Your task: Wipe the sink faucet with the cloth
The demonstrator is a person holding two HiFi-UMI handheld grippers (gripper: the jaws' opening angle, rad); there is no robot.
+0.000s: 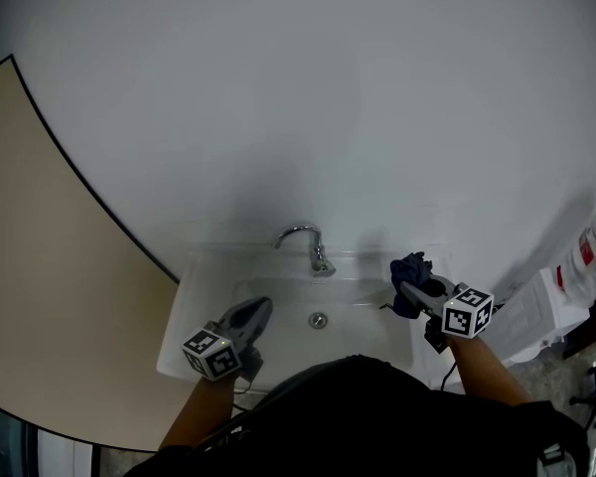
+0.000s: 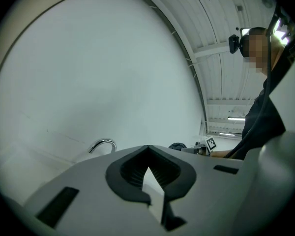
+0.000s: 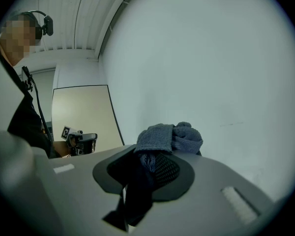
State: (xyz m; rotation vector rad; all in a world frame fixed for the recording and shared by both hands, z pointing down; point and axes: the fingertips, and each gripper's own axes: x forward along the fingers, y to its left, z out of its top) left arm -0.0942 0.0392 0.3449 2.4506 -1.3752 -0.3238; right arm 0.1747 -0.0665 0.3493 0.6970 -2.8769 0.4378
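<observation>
A chrome curved faucet (image 1: 306, 242) stands at the back of a white sink (image 1: 189, 296). My right gripper (image 1: 409, 286) hovers over the sink's right rim, shut on a bunched dark blue cloth (image 1: 410, 272) that sticks out past its jaws. The right gripper view shows the cloth (image 3: 169, 137) wedged between the jaws, with a tail hanging below. My left gripper (image 1: 255, 313) is shut and holds nothing, hovering over the sink's front left part. In the left gripper view the faucet (image 2: 102, 145) shows left of the jaws, and the cloth (image 2: 177, 146) farther right.
The sink drain (image 1: 319, 320) lies in the basin middle. A plain white wall (image 1: 308, 97) rises behind the sink. A beige panel with a dark edge (image 1: 40, 266) stands to the left. White bags or packaging (image 1: 551, 301) sit at the right.
</observation>
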